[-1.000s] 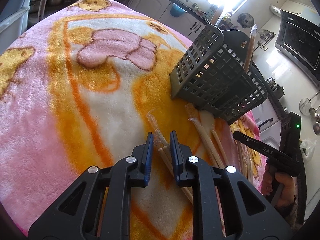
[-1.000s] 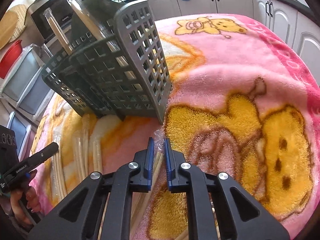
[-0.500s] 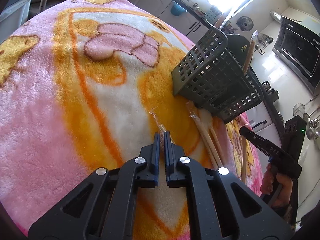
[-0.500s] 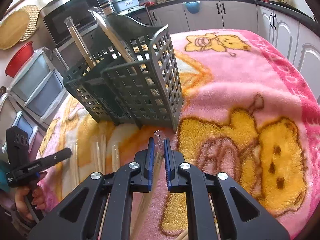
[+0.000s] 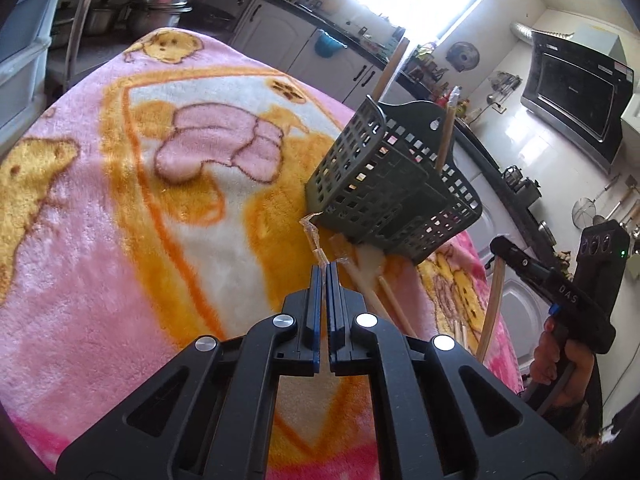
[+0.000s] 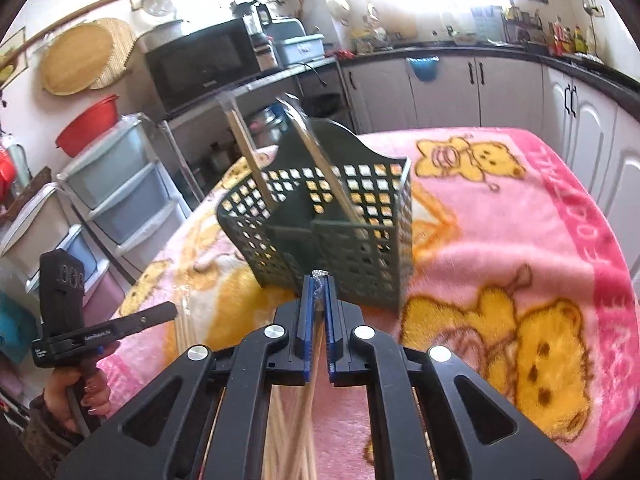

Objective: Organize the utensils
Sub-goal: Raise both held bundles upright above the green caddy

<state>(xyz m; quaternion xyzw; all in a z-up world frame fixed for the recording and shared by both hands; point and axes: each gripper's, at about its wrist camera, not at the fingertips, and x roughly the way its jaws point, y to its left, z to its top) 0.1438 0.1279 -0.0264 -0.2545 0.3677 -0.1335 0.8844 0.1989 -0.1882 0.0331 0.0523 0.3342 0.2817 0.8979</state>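
A dark green slotted utensil basket (image 5: 394, 184) (image 6: 332, 220) stands on a pink and orange cartoon blanket (image 5: 132, 208) and holds two wrapped chopstick pairs upright. My left gripper (image 5: 323, 270) is shut on a plastic-wrapped chopstick pair (image 5: 314, 238) whose tip points at the basket's base. My right gripper (image 6: 318, 282) is shut on another wrapped chopstick pair (image 6: 308, 392), lifted above the blanket just in front of the basket; it also shows in the left wrist view (image 5: 490, 308). More wrapped chopsticks (image 5: 376, 292) lie on the blanket beside the basket.
Kitchen cabinets (image 6: 452, 92) and a black counter run behind the table. A microwave (image 6: 204, 64) and plastic drawer units (image 6: 116, 188) stand at the left. The blanket's edge (image 6: 608, 248) drops off at the right.
Both grippers have risen with their chopstick pairs. The left jaws closed fully on its pair. The right gripper lifted its pair off the blanket and moved toward the basket.
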